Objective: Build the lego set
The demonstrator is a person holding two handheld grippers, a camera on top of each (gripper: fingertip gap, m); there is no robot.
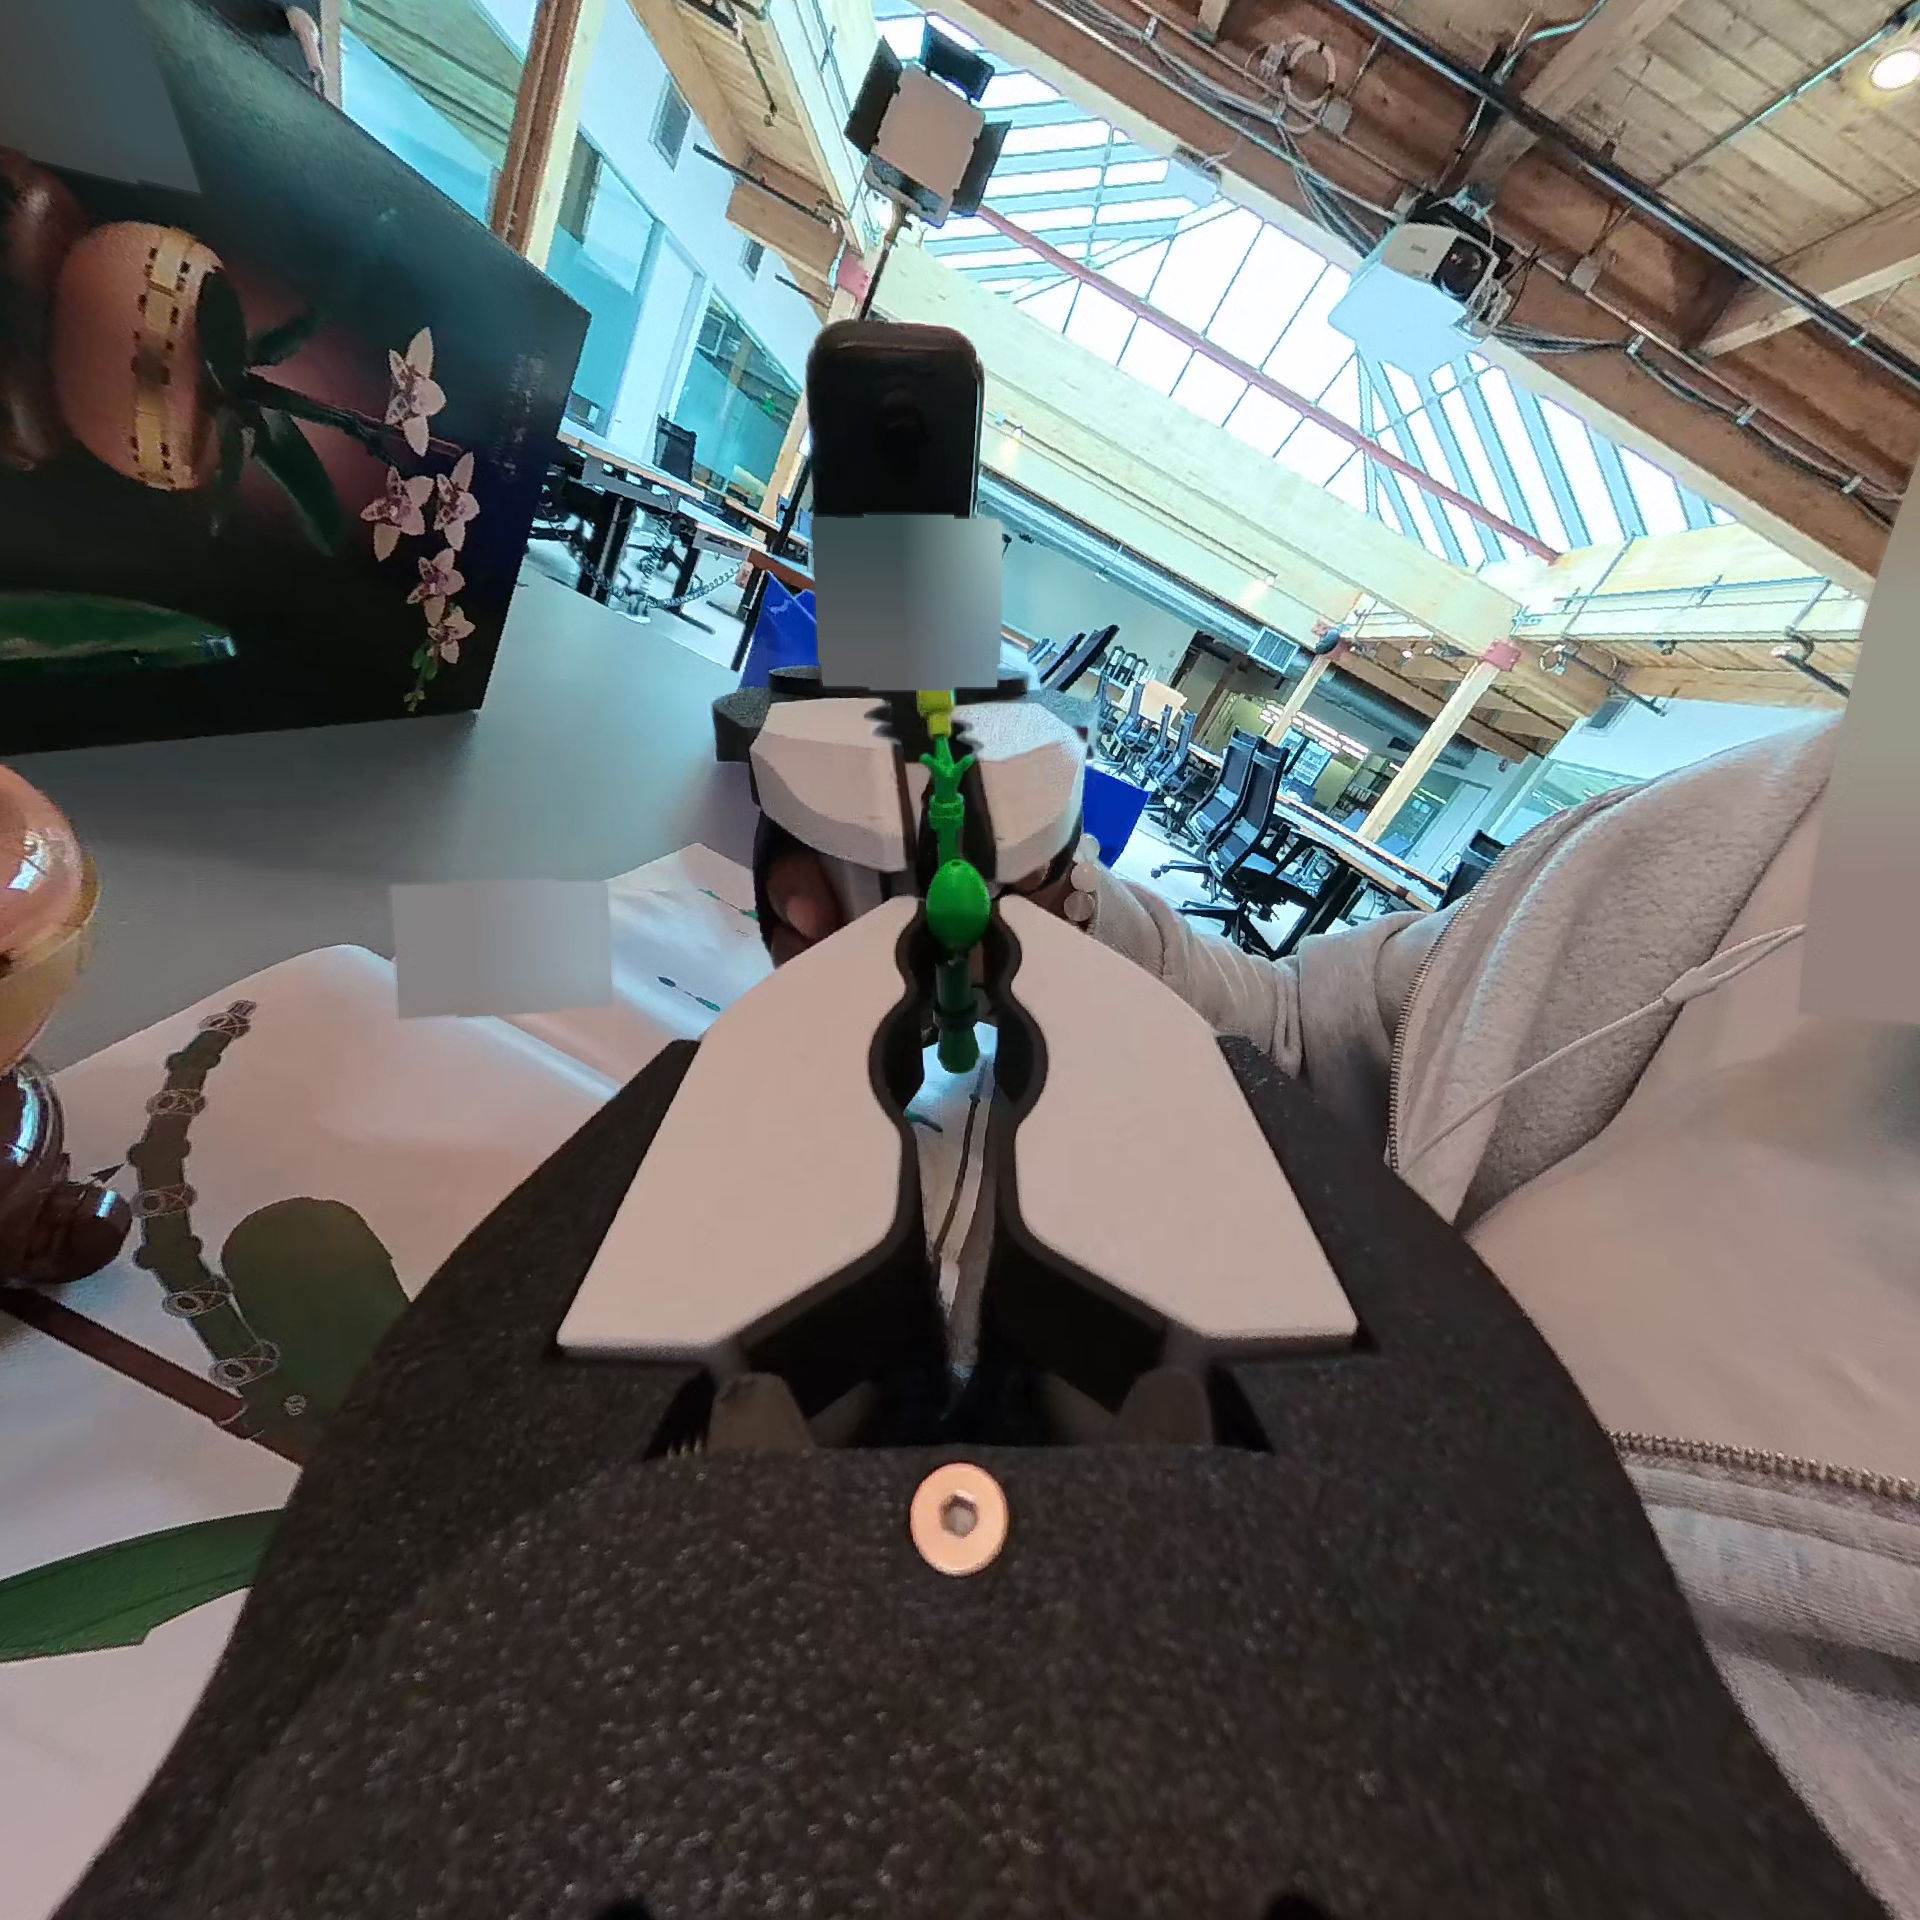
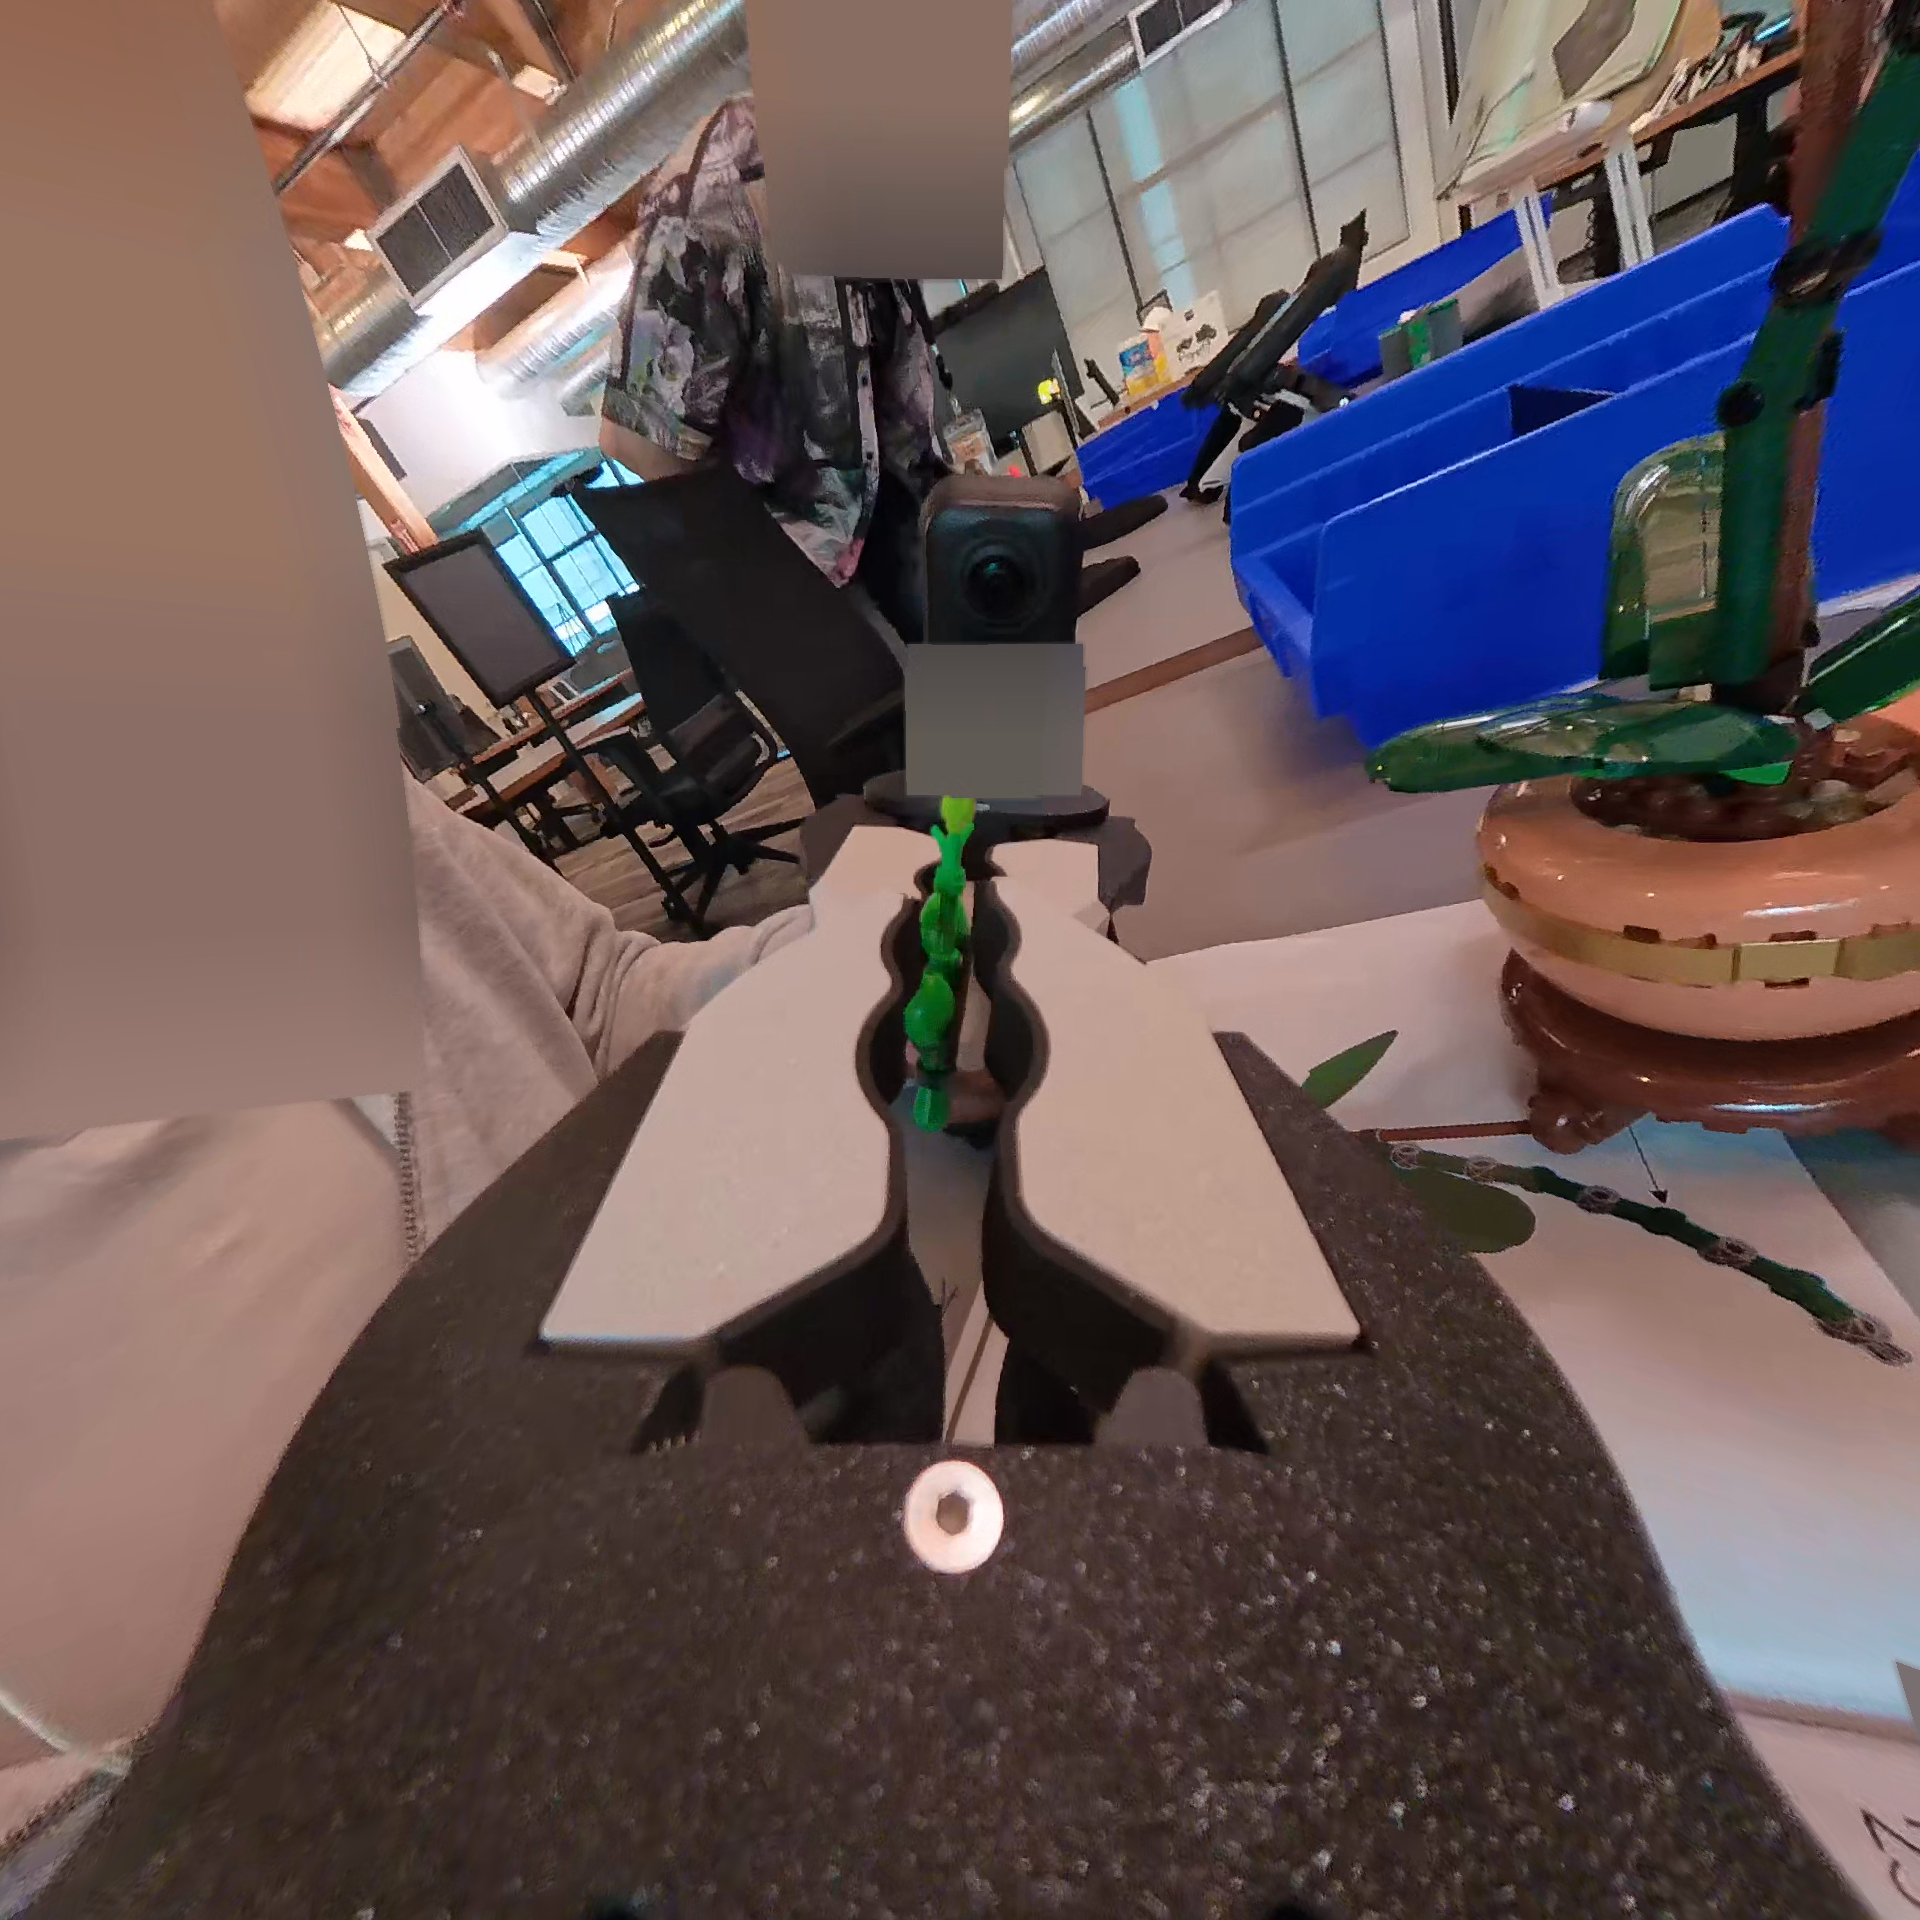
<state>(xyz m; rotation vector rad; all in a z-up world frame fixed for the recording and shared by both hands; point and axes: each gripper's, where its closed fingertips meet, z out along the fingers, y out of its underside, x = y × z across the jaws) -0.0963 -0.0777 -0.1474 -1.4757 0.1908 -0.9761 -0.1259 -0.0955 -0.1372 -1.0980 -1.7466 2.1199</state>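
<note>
A thin green Lego stem with a bud point(image 1: 954, 902) is held in the air between the two grippers, which face each other tip to tip. My left gripper point(image 1: 954, 935) is shut on its near, lower end. My right gripper point(image 1: 928, 758) is opposite, shut on its far end, where a yellow-green tip point(image 1: 935, 709) shows. In the right wrist view the same stem point(image 2: 932, 1006) lies between the shut fingers of my right gripper point(image 2: 943, 966), and my left gripper point(image 2: 964, 857) meets it from the far side. The built Lego orchid pot point(image 2: 1704, 935) with dark green leaves stands to the right.
The open instruction booklet point(image 2: 1662, 1371) lies on the grey table under both grippers and also shows in the left wrist view point(image 1: 343, 1101). The set's box point(image 1: 260, 436) stands at the back left. Blue bins point(image 2: 1507, 520) sit behind the pot. A grey sleeve point(image 1: 1558, 987) is close by. Less than 4 cm separates the two grippers' tips. The built Lego orchid pot point(image 2: 1704, 935) is about 12 cm from both grippers' fingertips.
</note>
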